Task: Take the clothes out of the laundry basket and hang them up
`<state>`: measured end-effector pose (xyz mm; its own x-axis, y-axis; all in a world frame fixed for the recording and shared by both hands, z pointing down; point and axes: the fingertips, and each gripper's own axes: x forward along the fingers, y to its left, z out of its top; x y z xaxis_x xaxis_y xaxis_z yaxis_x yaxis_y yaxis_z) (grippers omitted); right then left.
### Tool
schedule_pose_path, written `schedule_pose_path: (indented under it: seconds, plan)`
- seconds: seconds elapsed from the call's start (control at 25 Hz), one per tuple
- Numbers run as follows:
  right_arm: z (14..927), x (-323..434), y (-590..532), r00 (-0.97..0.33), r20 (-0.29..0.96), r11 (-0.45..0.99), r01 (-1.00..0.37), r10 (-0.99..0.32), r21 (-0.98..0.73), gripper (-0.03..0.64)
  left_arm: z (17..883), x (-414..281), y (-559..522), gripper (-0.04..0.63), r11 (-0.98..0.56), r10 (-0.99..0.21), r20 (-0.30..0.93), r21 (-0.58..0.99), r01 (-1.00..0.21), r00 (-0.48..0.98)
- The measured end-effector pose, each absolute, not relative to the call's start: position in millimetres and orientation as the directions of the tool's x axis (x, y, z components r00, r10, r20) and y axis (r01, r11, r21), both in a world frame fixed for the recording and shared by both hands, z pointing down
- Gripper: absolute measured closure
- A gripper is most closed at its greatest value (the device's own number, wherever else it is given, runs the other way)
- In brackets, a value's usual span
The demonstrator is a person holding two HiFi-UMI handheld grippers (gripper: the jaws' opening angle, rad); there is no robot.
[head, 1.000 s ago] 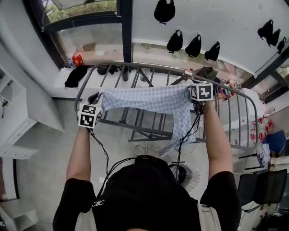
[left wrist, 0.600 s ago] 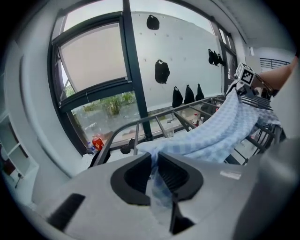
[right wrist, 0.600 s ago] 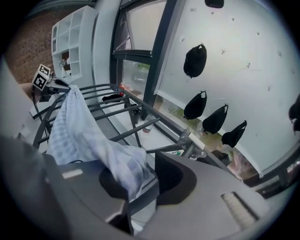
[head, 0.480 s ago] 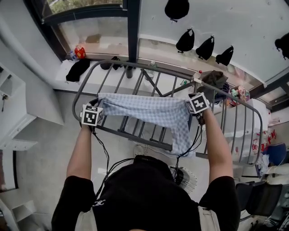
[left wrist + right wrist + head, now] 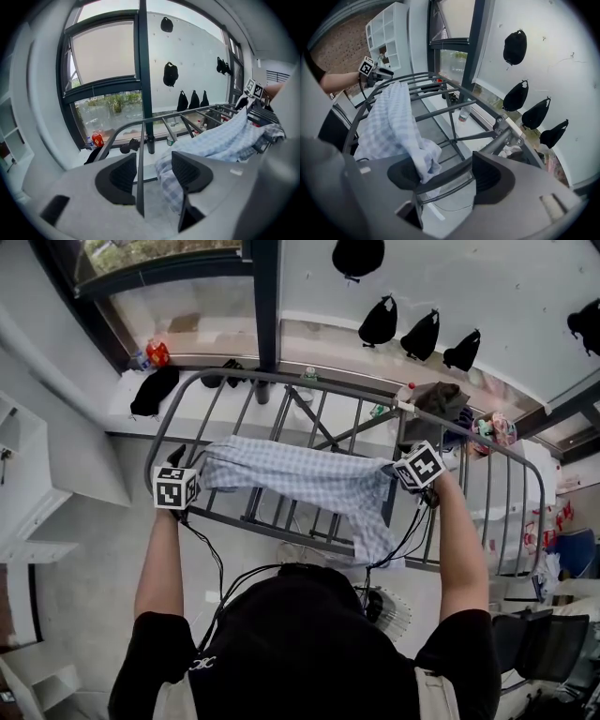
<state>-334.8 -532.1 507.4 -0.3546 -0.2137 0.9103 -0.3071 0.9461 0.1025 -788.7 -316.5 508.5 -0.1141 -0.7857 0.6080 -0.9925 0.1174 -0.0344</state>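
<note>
In gripper views only: left gripper (image 5: pixel 152 169) fingers (image 5: pixel 188 171) opening astride grey metal drying rack (image 5: pixel 139 150) rail; right gripper (image 5: pixel 446 172) fingers (image 5: pixel 487 177) opening around rail and loose blue-checked cloth (image 5: pixel 391 119).

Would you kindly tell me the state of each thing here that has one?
Drying rack: unfolded, standing.
Checked cloth: draped over the rack, one end hanging down.
Left gripper: jaws opening, a rack bar between them.
Right gripper: jaws opening, cloth edge and a bar between them.
</note>
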Motion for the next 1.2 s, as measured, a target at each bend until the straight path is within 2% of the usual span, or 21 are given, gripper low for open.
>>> schedule_pose_path:
  seconds: [0.16, 0.28, 0.36, 0.48, 0.6, 0.72, 0.88, 1.2]
  plan:
    - [498, -324, -524, -0.348, 0.916, 0.955, -0.278, -0.199, 0.102, 0.299, 482, -777, -326, 0.359, 0.084, -0.829, 0.55, -0.057, -0.995, -0.101]
    - [468, -330, -523, -0.463, 0.845, 0.935, -0.336, -0.266, 0.11, 0.331, 456, -759, -335, 0.381, 0.057, -0.869, 0.487, -0.07, -0.996, -0.084]
    - [434, -339, -524, -0.578, 0.728, 0.898, -0.424, -0.367, 0.117, 0.394, 435, -745, -337, 0.411, 0.046, -0.899, 0.433, -0.073, -0.996, -0.073]
    - [367, -347, -521, -0.706, 0.457, 0.814, -0.577, -0.541, 0.072, 0.498, 396, -722, -337, 0.484, 0.033, -0.942, 0.33, -0.083, -0.996, -0.059]
    - [306, -343, -505, -0.71, 0.207, 0.729, -0.684, -0.673, 0.025, 0.585, 351, -696, -335, 0.576, 0.01, -0.973, 0.23, -0.111, -0.994, -0.036]
    - [271, -336, -483, -0.666, 0.063, 0.667, -0.745, -0.744, 0.002, 0.603, 316, -669, -328, 0.591, -0.022, -0.988, 0.157, -0.104, -0.994, 0.006]
    - [258, -330, -452, -0.617, -0.013, 0.617, -0.787, -0.787, 0.005, 0.604, 292, -639, -317, 0.591, -0.062, -0.992, 0.116, -0.123, -0.991, 0.047]
    - [244, -302, -391, -0.563, -0.055, 0.564, -0.826, -0.825, -0.01, 0.604, 284, -591, -285, 0.591, -0.156, -0.984, 0.11, -0.142, -0.978, 0.141]
